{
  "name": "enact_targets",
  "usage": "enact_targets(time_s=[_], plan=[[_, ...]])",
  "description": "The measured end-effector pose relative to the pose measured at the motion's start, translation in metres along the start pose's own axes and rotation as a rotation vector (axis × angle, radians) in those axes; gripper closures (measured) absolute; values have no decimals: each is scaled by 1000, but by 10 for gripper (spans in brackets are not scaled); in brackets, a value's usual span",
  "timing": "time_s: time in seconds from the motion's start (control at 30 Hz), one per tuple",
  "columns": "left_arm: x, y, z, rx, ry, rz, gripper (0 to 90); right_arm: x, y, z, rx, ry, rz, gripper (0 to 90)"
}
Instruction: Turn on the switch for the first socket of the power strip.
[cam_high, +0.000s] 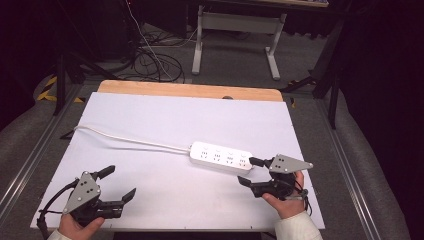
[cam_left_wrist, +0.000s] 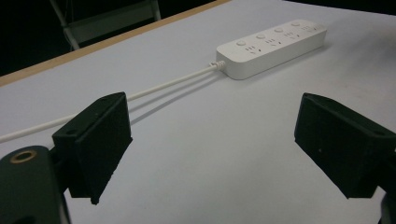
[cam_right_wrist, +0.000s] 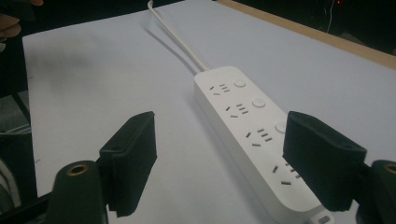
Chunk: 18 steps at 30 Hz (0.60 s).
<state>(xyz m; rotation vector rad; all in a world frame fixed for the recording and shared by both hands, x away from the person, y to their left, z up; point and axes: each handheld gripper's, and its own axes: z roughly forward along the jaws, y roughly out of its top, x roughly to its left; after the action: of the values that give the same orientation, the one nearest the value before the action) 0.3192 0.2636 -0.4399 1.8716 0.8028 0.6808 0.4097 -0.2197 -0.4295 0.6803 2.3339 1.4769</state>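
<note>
White power strip (cam_high: 221, 157) lies flat near the middle-right of the white counter (cam_high: 150, 200), sockets and buttons up, its white cord (cam_high: 125, 140) running off toward the far left edge. Right gripper (cam_high: 256, 172) sits at the strip's near-right end, fingers spread wide with nothing held. In the right gripper view one finger (cam_right_wrist: 322, 158) overlaps the strip's end and the other finger (cam_right_wrist: 130, 158) stands well clear over bare counter; can't tell if either touches the strip. Left gripper (cam_high: 120, 185) is at the near-left corner of the counter, well apart from the strip, also wide open and empty. In the left gripper view the strip (cam_left_wrist: 271, 46) is far ahead between its fingers (cam_left_wrist: 95, 140).

Judgement: looks like the right gripper is lining up to grab or push the strip's end.

Risks:
- strip isn't centred between the fingers, so closing now would likely catch only a corner, and smooth plastic could slip out or pivot.
- a finger landing on top could press a switch button.
- lifting by one end leaves the long body drooping, and the cord's drag could twist it.
- left gripper is too far off to steady anything.
</note>
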Motion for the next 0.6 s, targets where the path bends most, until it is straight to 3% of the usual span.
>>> enact_targets(time_s=[0.27,0.47,0.6], plan=[[0,-1,-1,5,14,15,116,-2,-20,2,47,-27,18,238],[0,-1,0,12,16,19,115,-1,-38,5,63,-2,37,215],[1,-2,1,22,25,14,116,1,-48,7,115,-11,38,215]])
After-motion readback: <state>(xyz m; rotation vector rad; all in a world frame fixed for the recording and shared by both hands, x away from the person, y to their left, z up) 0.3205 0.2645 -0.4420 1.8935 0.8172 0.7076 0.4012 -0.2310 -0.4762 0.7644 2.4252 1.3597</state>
